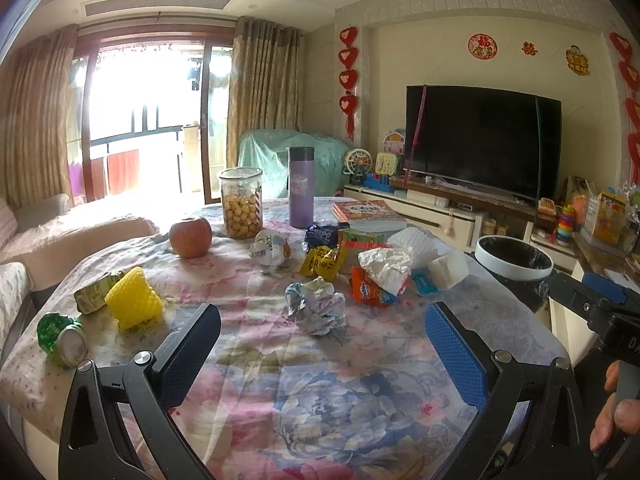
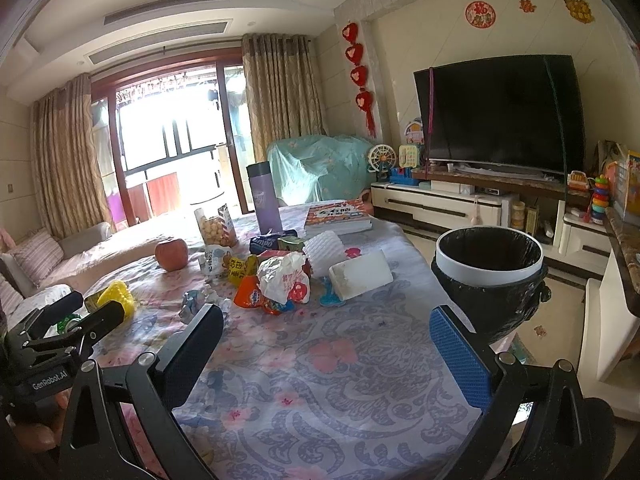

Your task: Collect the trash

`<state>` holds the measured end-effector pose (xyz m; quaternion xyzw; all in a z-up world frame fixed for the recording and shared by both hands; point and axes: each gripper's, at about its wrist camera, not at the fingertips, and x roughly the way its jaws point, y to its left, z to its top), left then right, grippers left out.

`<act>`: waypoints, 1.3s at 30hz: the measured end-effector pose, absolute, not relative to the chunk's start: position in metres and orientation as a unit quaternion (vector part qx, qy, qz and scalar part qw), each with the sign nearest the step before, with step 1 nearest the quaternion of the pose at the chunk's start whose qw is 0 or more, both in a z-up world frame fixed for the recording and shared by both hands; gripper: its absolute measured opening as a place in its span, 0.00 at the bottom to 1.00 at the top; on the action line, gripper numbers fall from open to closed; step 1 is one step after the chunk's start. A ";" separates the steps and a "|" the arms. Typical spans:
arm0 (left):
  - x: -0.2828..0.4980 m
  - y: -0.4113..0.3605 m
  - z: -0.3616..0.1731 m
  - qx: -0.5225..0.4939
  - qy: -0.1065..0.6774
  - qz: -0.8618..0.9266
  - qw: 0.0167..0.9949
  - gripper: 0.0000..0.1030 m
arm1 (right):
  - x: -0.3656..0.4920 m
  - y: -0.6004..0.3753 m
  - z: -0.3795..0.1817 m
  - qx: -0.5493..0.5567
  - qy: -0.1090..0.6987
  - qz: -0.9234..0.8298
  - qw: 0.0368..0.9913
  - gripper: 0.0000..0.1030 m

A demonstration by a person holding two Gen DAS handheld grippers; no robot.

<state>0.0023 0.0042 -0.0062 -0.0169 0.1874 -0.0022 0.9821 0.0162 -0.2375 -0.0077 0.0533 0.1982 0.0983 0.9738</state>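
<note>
Near half of the floral tablecloth (image 2: pixel 332 392) is bare, so both wide-open grippers have free room to slide fwd. Left gripper (image 1: pixel 320 332) meets the crumpled paper ball (image 1: pixel 316 310) first, w/ open cloth all round it. Left edge is blocked by the green can (image 1: pixel 62 338), yellow foam net (image 1: pixel 134 304) and green carton (image 1: pixel 94 294) (touching each other). Mid-table wrappers crowd together: orange snack bag (image 2: pixel 256 298), white wrapper (image 2: pixel 286 276), styrofoam block (image 2: pixel 360 274). Behind them, apple (image 1: pixel 191 236), snack jar (image 1: pixel 241 202), purple flask (image 1: pixel 301 188) and books (image 1: pixel 370 214) wall off the far side. Lined bin (image 2: pixel 490 276) stands just off the right edge, mouth unobstructed.
</note>
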 end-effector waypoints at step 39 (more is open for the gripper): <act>0.159 0.042 -0.051 -0.047 0.327 0.019 0.943 0.88 | 0.182 -0.184 -0.057 0.091 0.343 0.203 0.913 0.79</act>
